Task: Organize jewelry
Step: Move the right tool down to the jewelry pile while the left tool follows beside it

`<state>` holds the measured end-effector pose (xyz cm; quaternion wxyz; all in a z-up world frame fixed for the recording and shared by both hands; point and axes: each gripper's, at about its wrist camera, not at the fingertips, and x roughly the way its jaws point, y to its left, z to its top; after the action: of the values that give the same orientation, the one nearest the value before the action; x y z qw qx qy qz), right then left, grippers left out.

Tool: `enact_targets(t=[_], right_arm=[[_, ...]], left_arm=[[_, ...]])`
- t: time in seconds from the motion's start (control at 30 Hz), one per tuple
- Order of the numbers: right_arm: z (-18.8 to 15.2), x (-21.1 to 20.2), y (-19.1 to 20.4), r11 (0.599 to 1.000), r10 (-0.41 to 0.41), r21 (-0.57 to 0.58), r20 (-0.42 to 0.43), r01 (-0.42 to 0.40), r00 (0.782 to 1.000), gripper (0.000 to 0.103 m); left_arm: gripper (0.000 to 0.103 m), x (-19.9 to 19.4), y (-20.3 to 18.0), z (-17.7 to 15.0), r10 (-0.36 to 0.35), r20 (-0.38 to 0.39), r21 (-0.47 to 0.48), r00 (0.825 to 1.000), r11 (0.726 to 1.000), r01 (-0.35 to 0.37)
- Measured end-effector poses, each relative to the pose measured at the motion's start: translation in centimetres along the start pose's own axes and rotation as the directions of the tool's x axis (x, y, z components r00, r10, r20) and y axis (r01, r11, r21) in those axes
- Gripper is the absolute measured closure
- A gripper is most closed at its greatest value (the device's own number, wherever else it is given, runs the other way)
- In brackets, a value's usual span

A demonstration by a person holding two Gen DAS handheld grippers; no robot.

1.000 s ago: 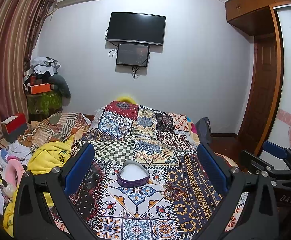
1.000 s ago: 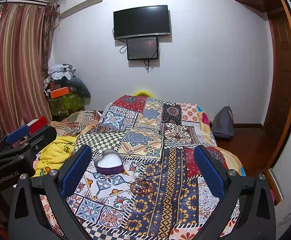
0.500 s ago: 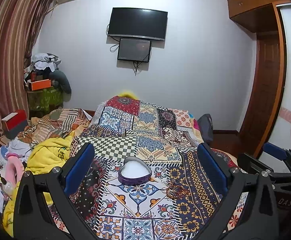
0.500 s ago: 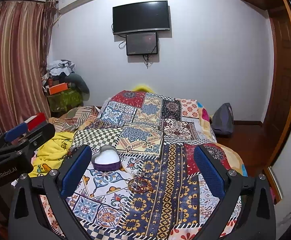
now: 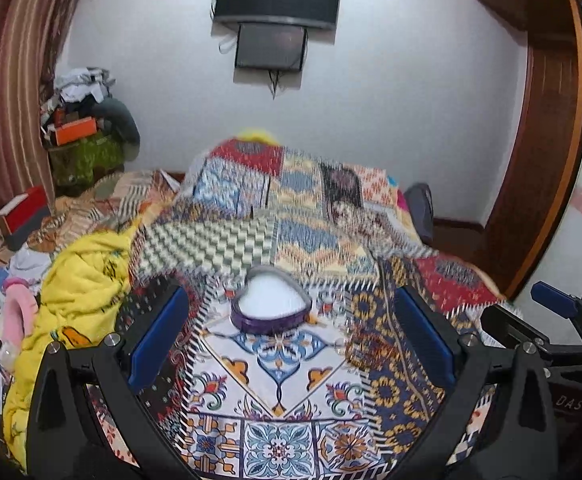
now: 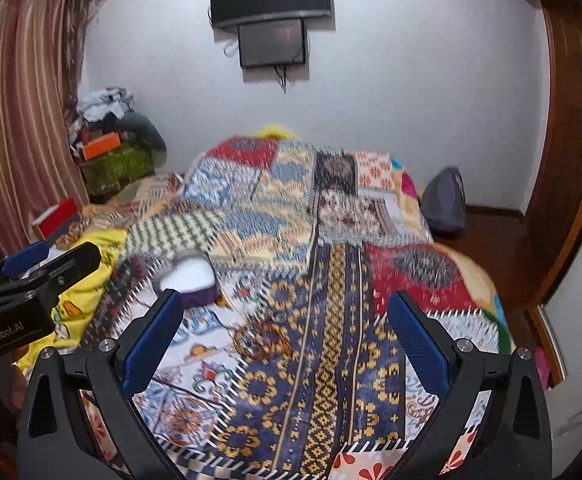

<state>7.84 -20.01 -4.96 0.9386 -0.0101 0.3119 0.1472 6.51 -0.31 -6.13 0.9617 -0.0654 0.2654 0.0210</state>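
You held both grippers, left gripper [image 5: 291,344] and right gripper [image 6: 285,340], spread wide and empty above the heart-shaped box [image 5: 271,308], white inside, its point facing you, beads [image 6: 261,338] beside it.

My left gripper [image 5: 291,336] held wide, empty, above patchwork bedspread [image 5: 279,392]. Heart-shaped purple box [image 5: 270,306], white inside, between my fingers, farther off. Blurred bracelets [image 5: 365,350] just right of box. My right gripper [image 5: 547,332] far right. Yellow blanket [image 5: 79,300] left.
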Motion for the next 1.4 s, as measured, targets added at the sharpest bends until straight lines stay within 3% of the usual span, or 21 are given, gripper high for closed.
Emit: enact_targets(t=[0.2, 0.47, 0.57, 0.77, 0.9, 1.13, 1.4], right_arm=[[-1.1, 2.4, -1.0, 1.000, 0.007, 0.008, -0.085, -0.006, 0.996, 0.003], [-2.3, 5.8, -2.1, 0.996, 0.087, 0.025, -0.204, -0.083, 0.975, 0.038], [-2.5, 7.4, -2.5, 0.993, 0.121, 0.038, -0.238, -0.116, 0.964, 0.046], [-2.0, 9.9, -2.8, 0.986, 0.168, 0.043, -0.290, -0.163, 0.942, 0.063], [-1.6, 10.9, -2.8, 0.980, 0.200, 0.049, -0.309, -0.194, 0.930, 0.068], [-1.0, 13.1, -2.2, 0.975, 0.215, 0.028, -0.366, -0.220, 0.906, 0.068], [-0.9, 15.5, -2.4, 0.972, 0.234, 0.072, -0.412, -0.225, 0.880, 0.068]], left_arm=[[0.014, 4.2, -0.1, -2.2, 0.033, -0.120, 0.022, 0.992, 0.999, -0.031], [0.021, 8.3, -0.2, -3.7, -0.008, -0.228, 0.022, 0.974, 1.000, 0.013], [0.029, 9.8, -0.4, -4.2, -0.037, -0.268, 0.020, 0.963, 0.999, 0.044], [0.055, 12.8, -1.2, -4.7, -0.098, -0.337, 0.020, 0.936, 0.994, 0.111], [0.073, 14.4, -1.7, -5.0, -0.138, -0.376, 0.019, 0.916, 0.988, 0.156], [0.083, 17.2, -2.5, -5.8, -0.193, -0.452, -0.001, 0.871, 0.976, 0.216], [0.085, 18.7, -3.1, -6.5, -0.189, -0.465, 0.021, 0.865, 0.974, 0.224]])
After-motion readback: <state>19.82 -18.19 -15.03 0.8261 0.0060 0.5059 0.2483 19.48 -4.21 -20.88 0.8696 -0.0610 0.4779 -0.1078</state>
